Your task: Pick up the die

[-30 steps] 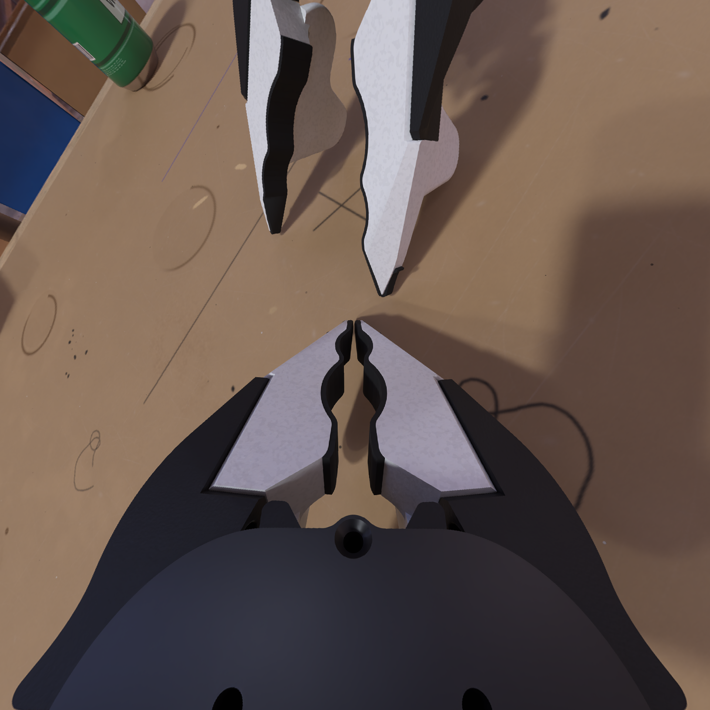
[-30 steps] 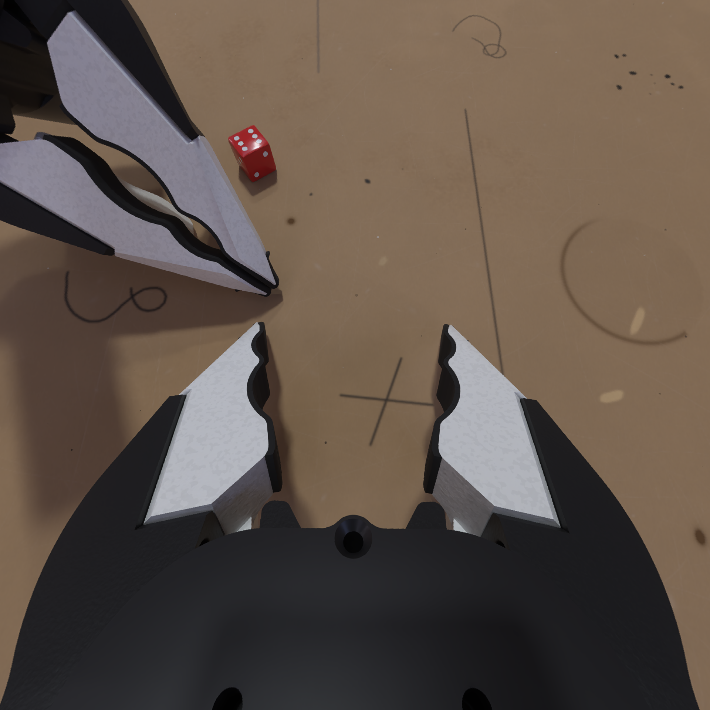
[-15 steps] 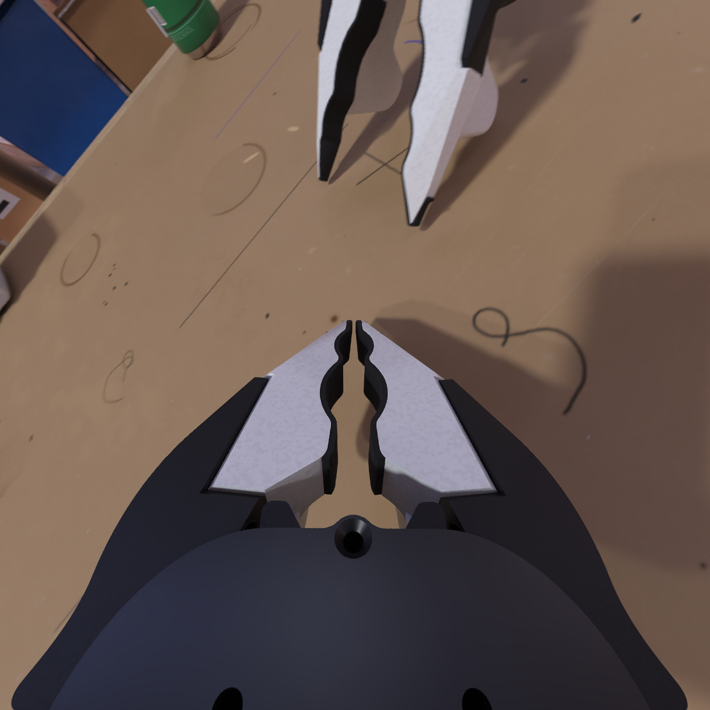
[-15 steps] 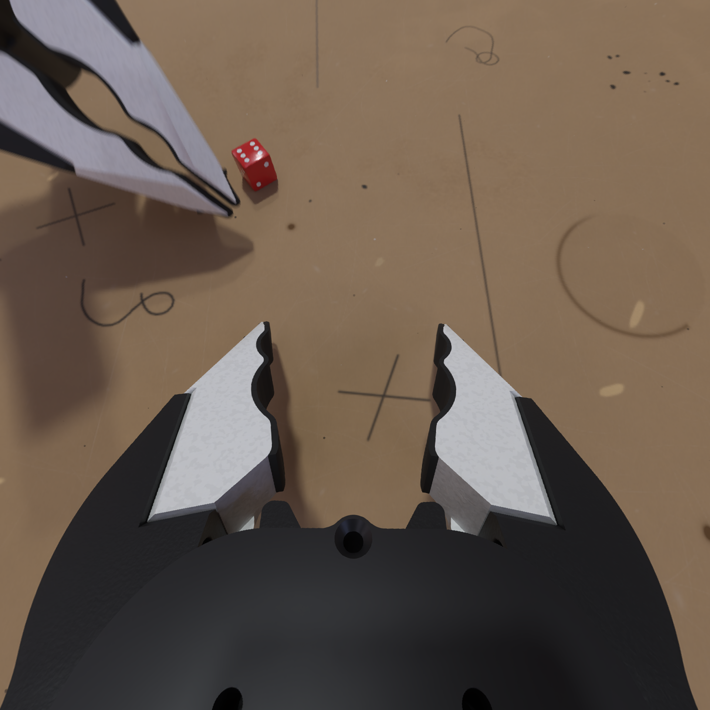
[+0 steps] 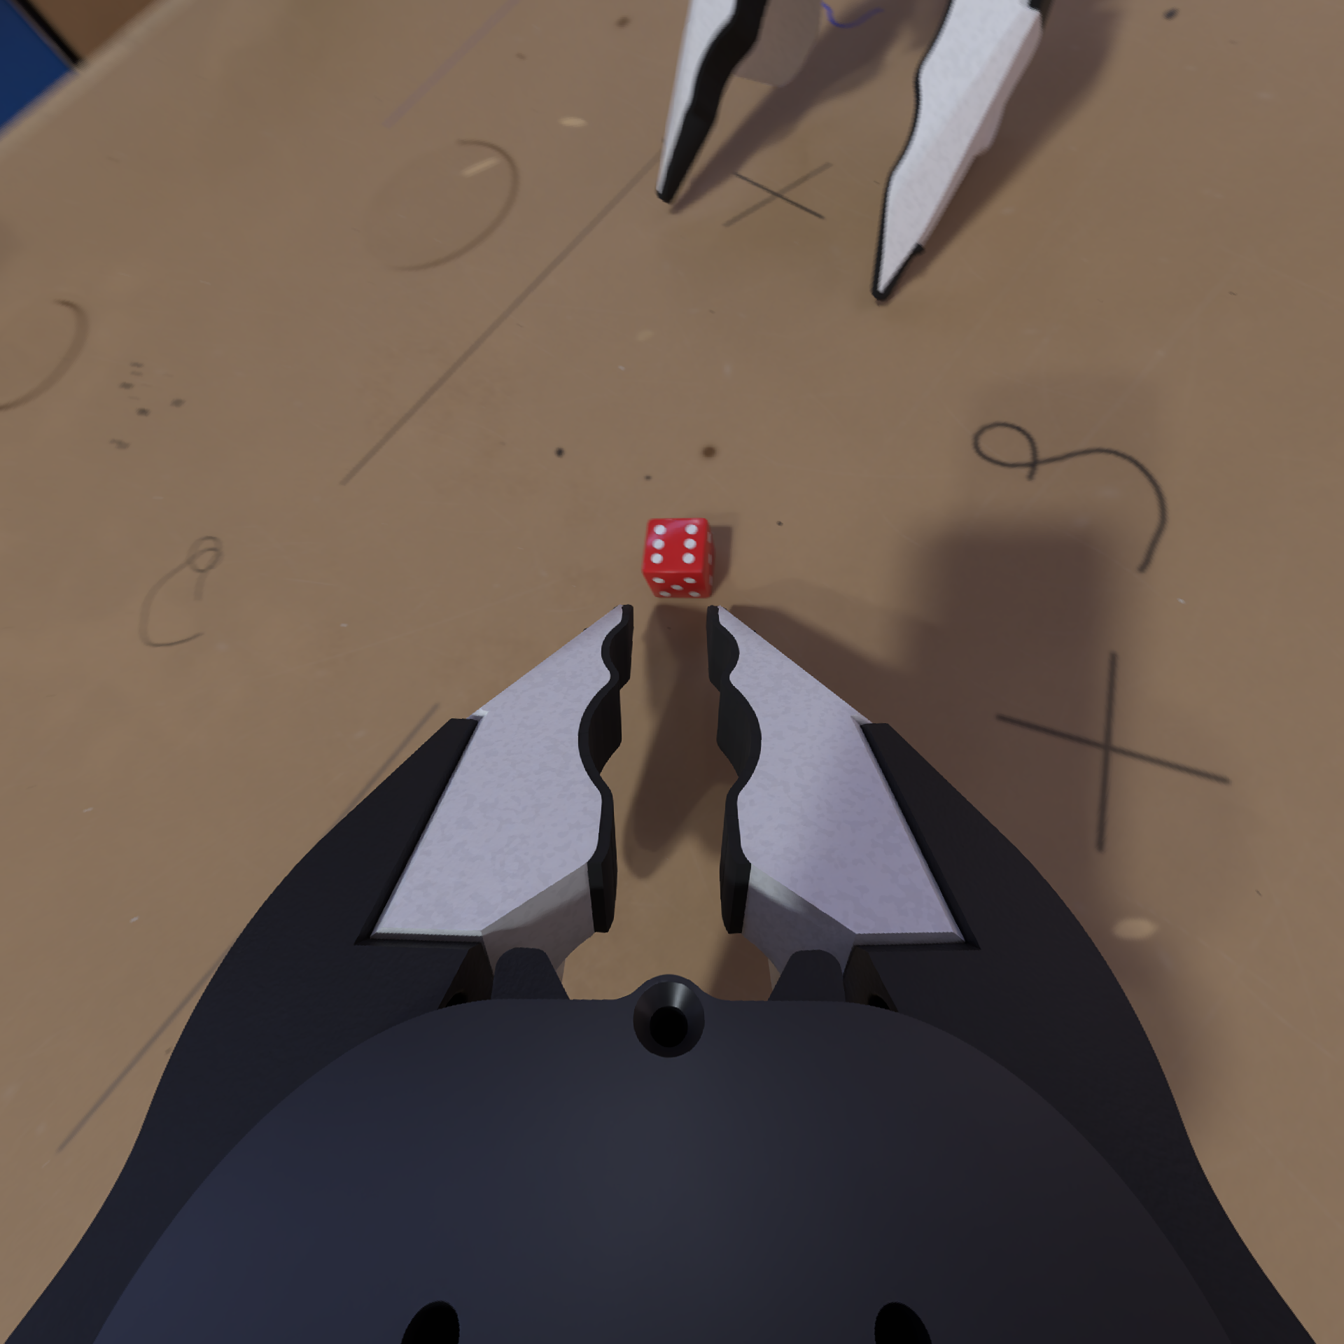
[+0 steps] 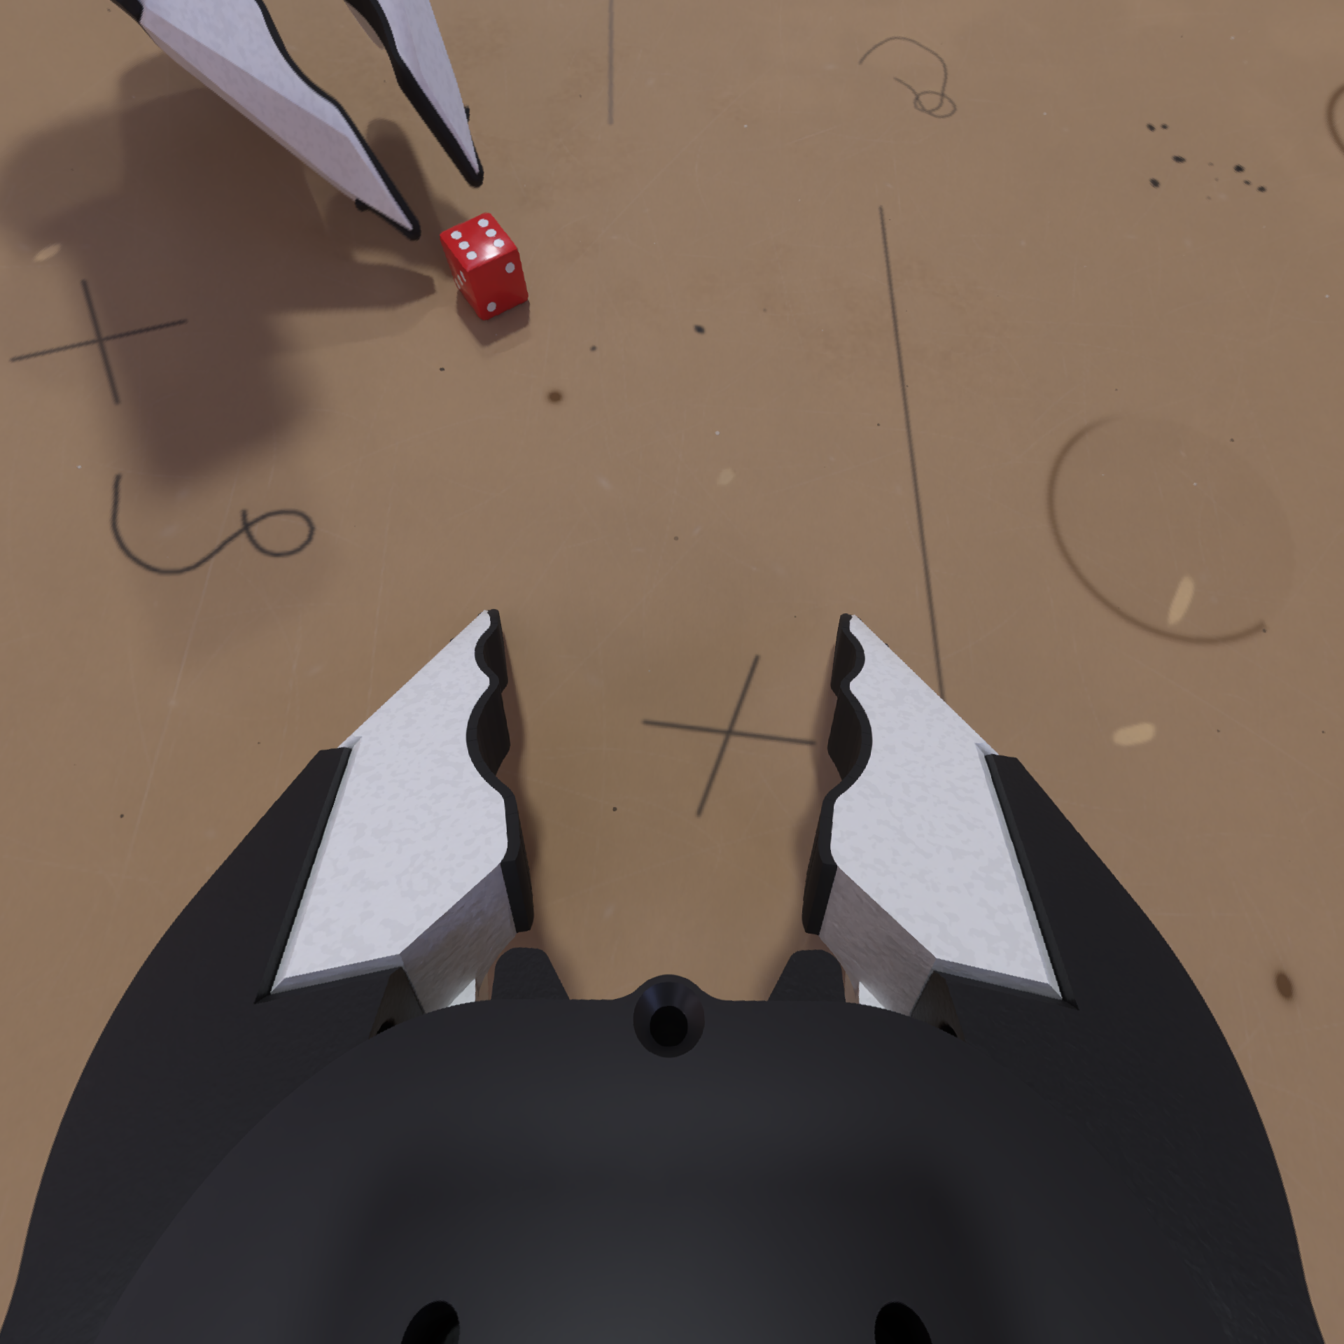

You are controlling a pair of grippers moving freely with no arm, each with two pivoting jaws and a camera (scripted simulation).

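As the small red plastic die with white pips [image 5: 678,556] lay mid-desk, far from any edge | left gripper [image 5: 669,608] fingers parted narrowly just short of it, aligned to straddle | right gripper [image 6: 668,614] spread wide, empty, well apart.

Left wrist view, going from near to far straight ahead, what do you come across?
left gripper → red die → right gripper
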